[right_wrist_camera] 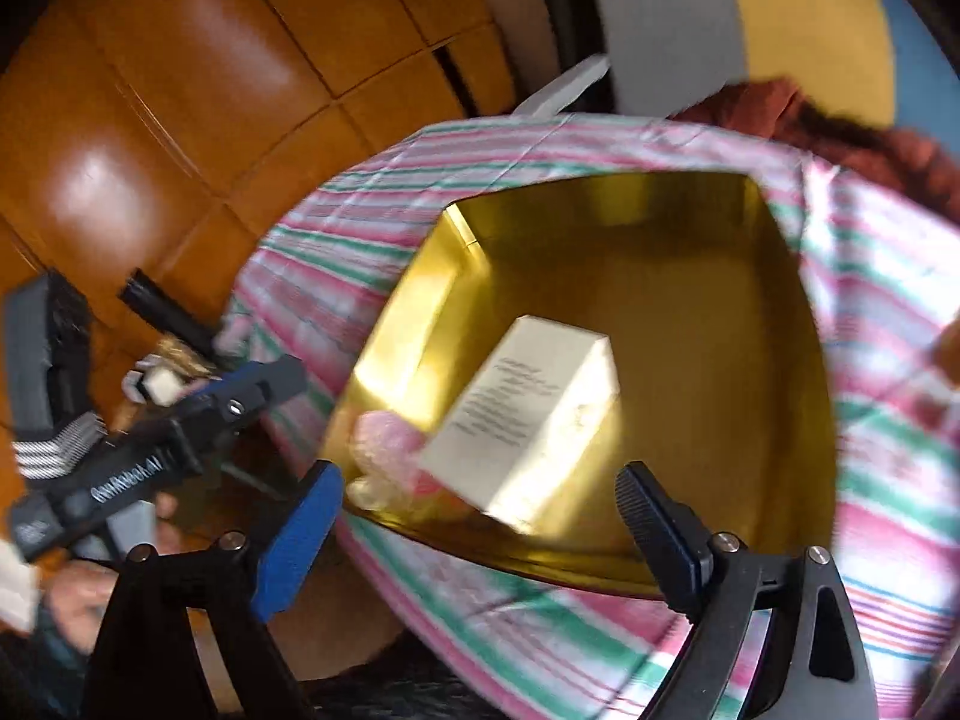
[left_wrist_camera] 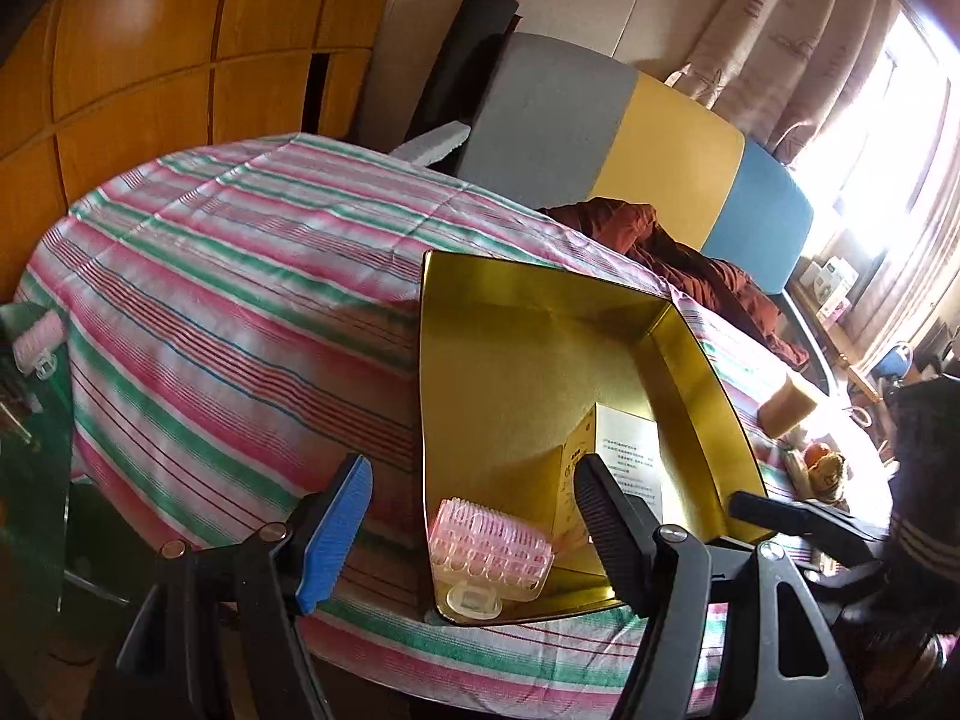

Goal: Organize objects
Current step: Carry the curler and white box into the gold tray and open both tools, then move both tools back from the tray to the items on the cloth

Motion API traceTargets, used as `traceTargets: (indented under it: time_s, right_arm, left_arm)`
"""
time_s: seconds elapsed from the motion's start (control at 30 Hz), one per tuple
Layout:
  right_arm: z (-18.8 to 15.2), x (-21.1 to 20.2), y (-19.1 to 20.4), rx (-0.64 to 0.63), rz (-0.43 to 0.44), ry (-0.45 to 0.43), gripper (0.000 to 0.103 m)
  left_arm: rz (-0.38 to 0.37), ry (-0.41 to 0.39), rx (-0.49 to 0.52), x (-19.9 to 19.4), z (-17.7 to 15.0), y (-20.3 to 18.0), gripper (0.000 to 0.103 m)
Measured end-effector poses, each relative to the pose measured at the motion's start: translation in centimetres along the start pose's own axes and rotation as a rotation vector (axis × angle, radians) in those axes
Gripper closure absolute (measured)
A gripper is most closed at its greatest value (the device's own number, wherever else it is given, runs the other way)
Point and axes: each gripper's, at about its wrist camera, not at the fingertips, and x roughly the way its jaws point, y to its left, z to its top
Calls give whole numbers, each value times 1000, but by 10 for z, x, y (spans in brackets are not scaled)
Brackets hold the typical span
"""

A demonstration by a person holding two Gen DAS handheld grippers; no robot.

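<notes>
Stripes in pink, green and white cover the big cloth (left_wrist_camera: 228,276) that we see spread over the table. On the cloth sits a shiny gold box (left_wrist_camera: 540,354) with its top open. It is the biggest thing we work with.

Inside the gold box lies a white carton (right_wrist_camera: 528,414). It leans on its side near the front wall. Beside the carton, in the front corner, lies a pink hair roller (left_wrist_camera: 489,549) with little bumps. It touches the box floor, and it sits just beside the carton.

We think the job is partly done. Two things are already in the box. One more pink roller (left_wrist_camera: 39,333) lies far off at the left edge, not on the cloth, so we think it may need to go in too. Past the far right of the cloth we see a small pile with something orange (left_wrist_camera: 819,462), but we cannot tell what it is.

Our left claw (left_wrist_camera: 474,516) is spread wide and holds nothing. It hangs just over the front of the box, above the roller. Our right claw (right_wrist_camera: 480,516) is spread wide too and is empty. It hangs over the front edge of the box.

The carton has small black lines of print on its face, too tiny and blurry for us to read. The left tool's side shows white letters, also too blurry to read.
</notes>
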Motion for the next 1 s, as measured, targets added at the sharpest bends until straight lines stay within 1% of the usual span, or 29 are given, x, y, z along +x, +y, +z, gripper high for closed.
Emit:
traceTargets:
  time_s: [0.03, 0.1, 0.17, 0.27, 0.33, 0.67, 0.83, 1.0]
  right_arm:
    - [-2, -5, -1, -6, -33, -14, 1]
    - [-5, -12, -1, -16, -89, -49, 0]
    - [-6, -18, -5, -23, -127, -72, 0]
    - [-8, -26, -7, -38, -184, -108, 0]
    - [-11, -31, -7, -44, -212, -120, 0]
    - [-20, -51, -13, -61, -326, -194, 0]
    - [-23, -61, -22, -40, -343, -216, 0]
    - [-27, -69, -38, -2, -366, -224, 0]
  left_arm:
    - [12, -6, 6, -1, 0, -4, 32]
    - [33, -17, 18, -3, -1, -9, 32]
    - [58, -33, 40, -6, -2, -17, 32]
    - [109, -72, 105, -13, -5, -32, 32]
    - [126, -93, 138, -17, -7, -41, 32]
    - [128, -92, 208, -20, -15, -69, 32]
    - [130, -95, 227, -21, -20, -77, 32]
    - [116, -83, 274, -18, -23, -91, 32]
